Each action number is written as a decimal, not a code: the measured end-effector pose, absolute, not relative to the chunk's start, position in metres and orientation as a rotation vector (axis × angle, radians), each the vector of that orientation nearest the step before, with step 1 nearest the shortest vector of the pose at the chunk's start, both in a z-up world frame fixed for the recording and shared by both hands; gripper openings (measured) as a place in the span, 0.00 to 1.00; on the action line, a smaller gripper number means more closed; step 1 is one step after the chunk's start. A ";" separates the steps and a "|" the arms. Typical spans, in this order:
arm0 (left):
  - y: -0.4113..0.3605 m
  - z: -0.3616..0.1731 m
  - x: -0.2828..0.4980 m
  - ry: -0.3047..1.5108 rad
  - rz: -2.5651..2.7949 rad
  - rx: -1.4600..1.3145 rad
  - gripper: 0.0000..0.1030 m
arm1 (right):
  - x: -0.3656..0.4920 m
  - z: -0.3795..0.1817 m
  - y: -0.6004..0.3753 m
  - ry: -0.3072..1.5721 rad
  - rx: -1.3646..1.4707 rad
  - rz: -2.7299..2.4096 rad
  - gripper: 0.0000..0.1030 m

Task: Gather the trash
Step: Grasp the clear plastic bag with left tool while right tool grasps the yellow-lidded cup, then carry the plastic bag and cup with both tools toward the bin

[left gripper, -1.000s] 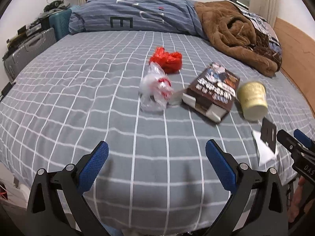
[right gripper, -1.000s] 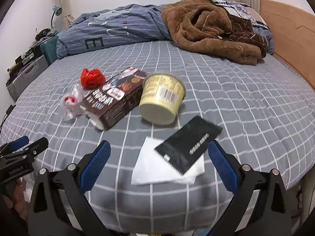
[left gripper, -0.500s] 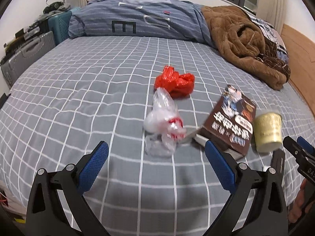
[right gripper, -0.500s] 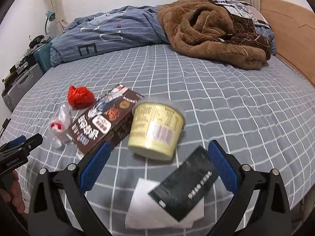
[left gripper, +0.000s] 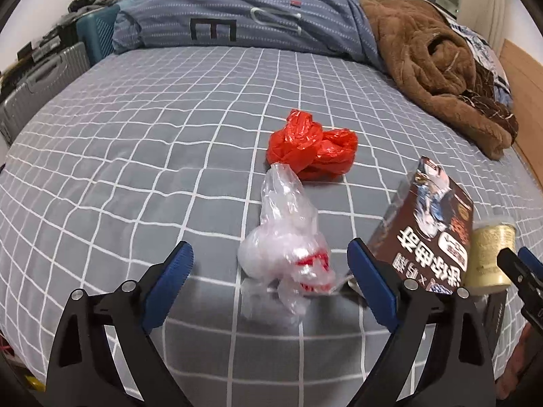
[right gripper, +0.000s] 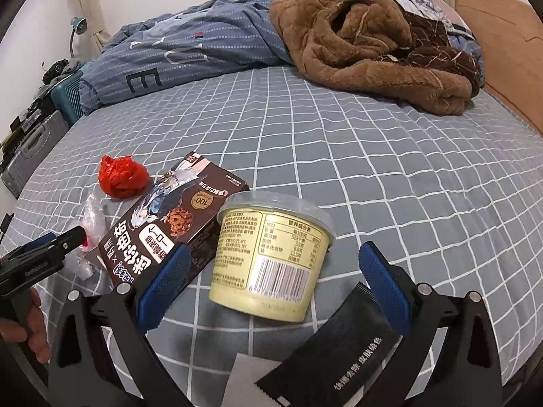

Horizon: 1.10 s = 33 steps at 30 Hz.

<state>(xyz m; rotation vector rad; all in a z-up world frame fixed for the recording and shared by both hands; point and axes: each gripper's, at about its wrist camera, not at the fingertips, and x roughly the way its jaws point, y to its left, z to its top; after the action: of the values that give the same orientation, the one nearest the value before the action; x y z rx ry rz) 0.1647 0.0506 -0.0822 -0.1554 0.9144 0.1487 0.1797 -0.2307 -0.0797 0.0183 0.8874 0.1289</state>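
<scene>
1. Trash is lying scattered on the bed (left gripper: 135,156); none of it is being held at this moment.
2. Left hand-held gripper (left gripper: 269,271) is standing with its jaws apart, having just been closing slightly; the clear plastic bag (left gripper: 285,237) is sitting between the blue pads, which are not pressing on it. Judgement: the straddle is setting up a pinch on the bag's bunched middle.
3. Right hand-held gripper (right gripper: 271,268) is standing wide apart around the yellow cup (right gripper: 271,257), which is lying on its side, barcode up. Pads are not touching it. Judgement: each tool is lining up on its own piece, so two pieces may go at once.
4. Just beside the cup, the brown snack box (right gripper: 169,224) is lying flat; the black sachet (right gripper: 332,349) is resting partly on a white paper (right gripper: 244,380) near the bed's edge. The red plastic bag (left gripper: 312,149) is lying crumpled just beyond the clear one.
5. Bed is wearing a grey sheet with a white grid, soft, so light pieces are sinking little.
6. Farther off, a blue quilt (left gripper: 237,17) and a brown blanket (left gripper: 431,64) are piled at the far side; a wooden headboard (right gripper: 502,30) is showing to the right, suitcases (left gripper: 40,78) to the left, against a white wall.
</scene>
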 end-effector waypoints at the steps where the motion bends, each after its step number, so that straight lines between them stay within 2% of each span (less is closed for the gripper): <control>1: 0.051 -0.083 0.167 0.917 0.151 -0.154 0.87 | 0.182 -0.082 -0.229 0.894 0.016 0.130 0.93; 7: 0.053 -0.090 0.176 0.932 0.169 -0.135 0.86 | 0.187 -0.090 -0.227 0.923 0.020 0.124 0.92; 9: 0.054 -0.093 0.177 0.935 0.168 -0.142 0.82 | 0.189 -0.094 -0.225 0.939 0.021 0.130 0.87; 11: 0.054 -0.096 0.176 0.942 0.164 -0.145 0.74 | 0.190 -0.099 -0.224 0.959 0.019 0.136 0.83; 12: 0.052 -0.097 0.176 0.947 0.156 -0.145 0.72 | 0.191 -0.102 -0.224 0.969 0.019 0.138 0.76; 14: 0.049 -0.100 0.177 0.965 0.136 -0.137 0.56 | 0.191 -0.103 -0.225 0.973 0.034 0.138 0.71; 33: 0.035 -0.063 0.151 0.911 0.152 -0.140 0.53 | 0.170 -0.057 -0.236 0.876 0.049 0.121 0.70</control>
<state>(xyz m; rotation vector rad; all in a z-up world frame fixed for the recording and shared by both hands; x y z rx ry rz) 0.1512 0.0350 -0.0627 -0.1397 0.9111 0.1516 0.1696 -0.2357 -0.0566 0.0490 0.8764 0.1215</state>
